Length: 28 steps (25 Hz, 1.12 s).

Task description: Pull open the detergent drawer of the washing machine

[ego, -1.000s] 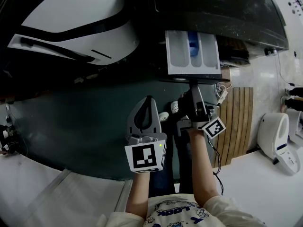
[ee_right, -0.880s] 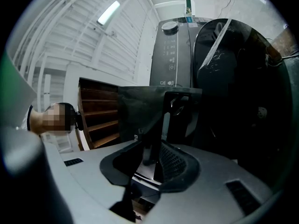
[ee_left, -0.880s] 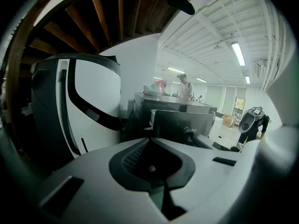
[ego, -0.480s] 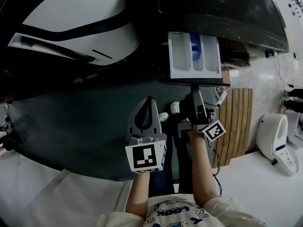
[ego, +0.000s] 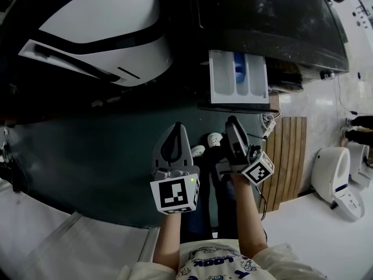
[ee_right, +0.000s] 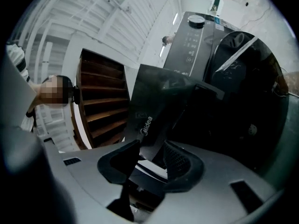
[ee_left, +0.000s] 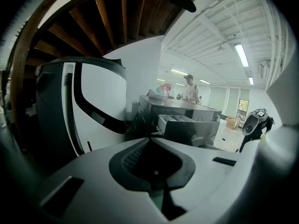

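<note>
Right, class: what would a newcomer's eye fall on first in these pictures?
The pulled-out white plastic detergent drawer, with a blue insert, juts from the dark washing machine in the upper middle of the head view. To its left bulges a large white rounded appliance with black stripes.

Pale glossy floor [ego: 326, 232], wooden slatted board [ego: 287, 150] at right, white ribbed ceiling [ee_left: 210, 36], strip light [ee_left: 241, 55]

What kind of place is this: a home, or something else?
Probably not a home but a large workshop or appliance test hall. A dark washing machine with its detergent drawer pulled out stands beside a big white machine, under a high white ceiling with strip lights.
</note>
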Each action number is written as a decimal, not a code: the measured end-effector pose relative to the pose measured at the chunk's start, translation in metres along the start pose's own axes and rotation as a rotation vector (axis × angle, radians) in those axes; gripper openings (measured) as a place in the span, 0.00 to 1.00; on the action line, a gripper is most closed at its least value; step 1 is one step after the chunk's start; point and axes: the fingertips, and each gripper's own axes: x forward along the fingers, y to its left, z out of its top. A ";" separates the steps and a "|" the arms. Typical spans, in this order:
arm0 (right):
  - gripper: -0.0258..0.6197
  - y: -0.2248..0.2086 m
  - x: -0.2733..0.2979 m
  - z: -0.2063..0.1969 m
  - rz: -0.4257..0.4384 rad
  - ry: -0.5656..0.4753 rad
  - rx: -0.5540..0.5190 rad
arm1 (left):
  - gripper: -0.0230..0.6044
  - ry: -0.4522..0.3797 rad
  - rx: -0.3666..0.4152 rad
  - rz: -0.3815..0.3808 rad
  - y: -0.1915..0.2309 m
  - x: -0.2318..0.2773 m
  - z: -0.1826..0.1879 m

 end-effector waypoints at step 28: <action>0.06 0.287 0.093 0.014 0.096 0.310 -1.026 | 0.06 -0.302 -0.029 0.328 0.076 -0.171 0.187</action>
